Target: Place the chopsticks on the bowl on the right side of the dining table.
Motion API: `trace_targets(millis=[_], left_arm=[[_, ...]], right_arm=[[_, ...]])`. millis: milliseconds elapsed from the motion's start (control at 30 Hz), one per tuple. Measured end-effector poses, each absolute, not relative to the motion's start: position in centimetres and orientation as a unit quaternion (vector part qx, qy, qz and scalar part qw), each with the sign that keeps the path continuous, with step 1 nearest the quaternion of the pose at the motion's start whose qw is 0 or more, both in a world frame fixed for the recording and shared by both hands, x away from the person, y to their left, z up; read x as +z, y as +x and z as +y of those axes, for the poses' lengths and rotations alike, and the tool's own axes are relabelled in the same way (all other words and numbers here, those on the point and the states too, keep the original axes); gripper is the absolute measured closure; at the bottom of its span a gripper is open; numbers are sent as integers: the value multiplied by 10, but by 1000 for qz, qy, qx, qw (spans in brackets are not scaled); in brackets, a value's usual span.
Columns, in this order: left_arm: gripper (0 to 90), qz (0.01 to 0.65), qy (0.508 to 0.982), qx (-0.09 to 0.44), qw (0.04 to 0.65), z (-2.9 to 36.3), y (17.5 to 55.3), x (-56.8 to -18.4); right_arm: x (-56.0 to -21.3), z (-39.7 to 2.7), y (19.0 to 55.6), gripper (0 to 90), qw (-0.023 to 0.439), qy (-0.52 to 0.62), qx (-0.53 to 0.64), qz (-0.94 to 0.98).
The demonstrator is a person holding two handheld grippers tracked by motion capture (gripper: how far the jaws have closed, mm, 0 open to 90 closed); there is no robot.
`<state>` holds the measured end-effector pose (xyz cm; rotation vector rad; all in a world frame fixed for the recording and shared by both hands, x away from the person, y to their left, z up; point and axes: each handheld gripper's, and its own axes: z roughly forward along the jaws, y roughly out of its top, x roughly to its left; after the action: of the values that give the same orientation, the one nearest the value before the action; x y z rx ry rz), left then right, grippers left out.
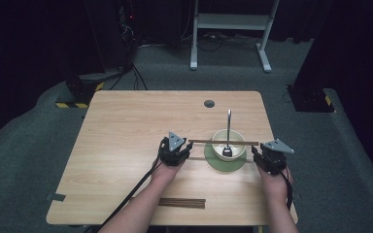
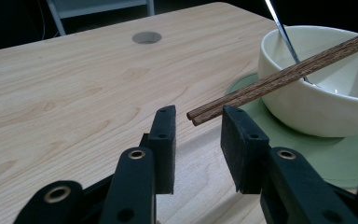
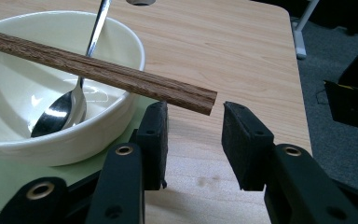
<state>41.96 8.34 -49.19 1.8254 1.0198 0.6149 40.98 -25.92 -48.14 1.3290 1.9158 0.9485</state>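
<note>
- On the left gripper (image 2: pixel 198 116) we see the jaws released – a gap between the pads, gripping nothing.
- The chopsticks (image 2: pixel 284 74) end just ahead of those jaws, level with the gap, touching neither pad.
- The right gripper (image 3: pixel 193 109) also stands released; the pair's other end hangs just above its gap.
- Beyond the jaws, the pair lies across the rim of a white bowl (image 2: pixel 307 107) – a spoon (image 3: pixel 58 116) inside it.
- The bowl sits on a green mat (image 2: pixel 307 158) on the surface (image 2: pixel 74 93).

Wooden strip (image 1: pixel 181 203) near the table's (image 1: pixel 126 126) front edge, round hole (image 1: pixel 209 103), white frame (image 1: pixel 230 22) behind.
</note>
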Motion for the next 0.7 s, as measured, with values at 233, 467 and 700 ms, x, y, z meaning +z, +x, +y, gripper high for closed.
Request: trace_targets(millis=[233, 467, 700], left_arm=[[667, 414, 745, 248, 461, 83, 420, -493], [677, 415, 744, 249, 462, 84, 421, -493], [676, 417, 743, 247, 461, 84, 422, -494]], right_arm=[[-482, -260, 410, 609, 306, 502, 358, 725], [-481, -260, 410, 608, 306, 503, 359, 724], [-482, -260, 410, 607, 306, 503, 359, 725]])
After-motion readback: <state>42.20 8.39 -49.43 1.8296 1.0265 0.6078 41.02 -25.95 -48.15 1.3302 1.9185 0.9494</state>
